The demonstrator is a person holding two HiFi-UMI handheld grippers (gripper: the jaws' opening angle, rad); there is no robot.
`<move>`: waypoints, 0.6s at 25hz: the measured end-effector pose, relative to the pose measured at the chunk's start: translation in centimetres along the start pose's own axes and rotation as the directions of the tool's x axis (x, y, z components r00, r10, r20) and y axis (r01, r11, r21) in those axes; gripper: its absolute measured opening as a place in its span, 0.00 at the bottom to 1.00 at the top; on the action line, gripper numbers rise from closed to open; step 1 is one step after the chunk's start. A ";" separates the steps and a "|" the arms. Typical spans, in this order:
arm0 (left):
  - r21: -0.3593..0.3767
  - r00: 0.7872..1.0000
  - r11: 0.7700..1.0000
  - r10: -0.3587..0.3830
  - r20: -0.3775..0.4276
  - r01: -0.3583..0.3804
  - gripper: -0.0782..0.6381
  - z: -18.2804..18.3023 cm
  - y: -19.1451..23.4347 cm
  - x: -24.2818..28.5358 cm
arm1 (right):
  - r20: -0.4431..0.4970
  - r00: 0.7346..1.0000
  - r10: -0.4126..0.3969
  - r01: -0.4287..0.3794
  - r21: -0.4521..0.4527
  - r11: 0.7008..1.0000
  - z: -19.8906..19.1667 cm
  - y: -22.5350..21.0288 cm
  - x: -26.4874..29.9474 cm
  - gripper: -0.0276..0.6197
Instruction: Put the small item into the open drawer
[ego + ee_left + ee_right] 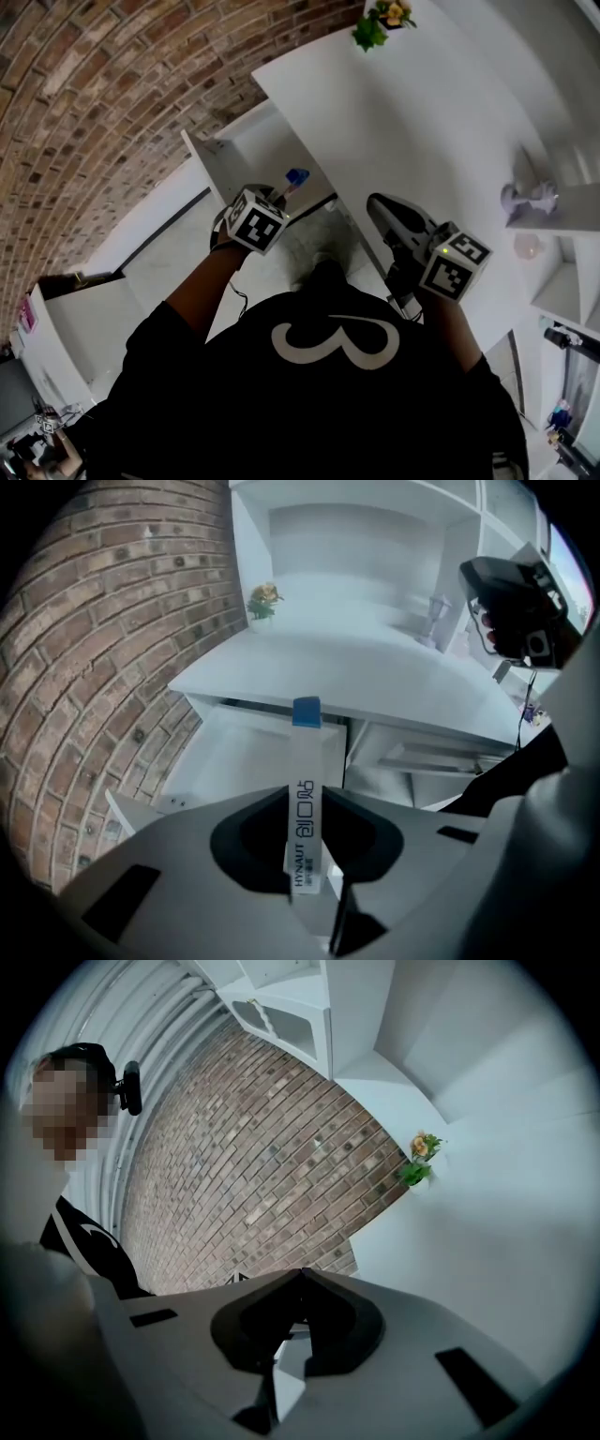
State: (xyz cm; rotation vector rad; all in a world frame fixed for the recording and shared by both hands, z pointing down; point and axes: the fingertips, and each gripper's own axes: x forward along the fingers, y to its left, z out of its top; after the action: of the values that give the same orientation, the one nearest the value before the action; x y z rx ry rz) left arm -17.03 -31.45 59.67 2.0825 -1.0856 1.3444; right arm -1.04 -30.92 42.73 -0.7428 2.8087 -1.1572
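My left gripper [305, 803] is shut on a slim white box with a blue end [305, 789]; the box stands upright between the jaws, its blue tip [296, 176] poking out over the open drawer [246, 152]. In the left gripper view the white drawer [246, 757] gapes under the desk top, just beyond the box. My right gripper [300, 1274] is shut with nothing in it; it hovers over the white desk top [412, 122] at the right, near the front edge, pointing toward the brick wall.
A brick wall [112, 103] runs along the left. On the desk stand a small potted plant [382, 21] at the far end and a pale glass ornament [525, 195] at the right. White shelving [375, 536] rises behind the desk. A second drawer [441, 757] sits beside the open one.
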 end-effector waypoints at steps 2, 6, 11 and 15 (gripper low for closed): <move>0.010 1.000 1.000 -0.004 -0.028 0.004 0.22 -0.2 0.1 1.1 | -0.009 1.000 0.000 0.000 -0.005 1.000 0.0 -0.5 -0.2 0.06; 0.052 0.998 0.999 0.000 -0.064 0.004 0.22 -0.1 0.4 3.5 | -0.020 1.000 -0.016 0.016 -0.003 1.000 0.0 -2.0 -0.8 0.06; 0.092 0.993 0.995 -0.012 -0.115 0.022 0.22 -0.6 0.7 6.5 | -0.022 0.999 -0.034 0.034 0.003 0.999 -0.1 -3.4 -0.9 0.06; 0.118 0.989 0.993 -0.009 -0.149 0.027 0.22 -1.5 1.3 8.5 | -0.030 0.999 -0.043 0.044 0.009 0.999 -0.3 -4.0 -1.0 0.06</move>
State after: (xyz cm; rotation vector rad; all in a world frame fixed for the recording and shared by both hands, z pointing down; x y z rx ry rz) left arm -16.96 -34.40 67.91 2.0320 -0.9434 1.5625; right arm 1.48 -32.78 45.49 -0.7966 2.8226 -1.1966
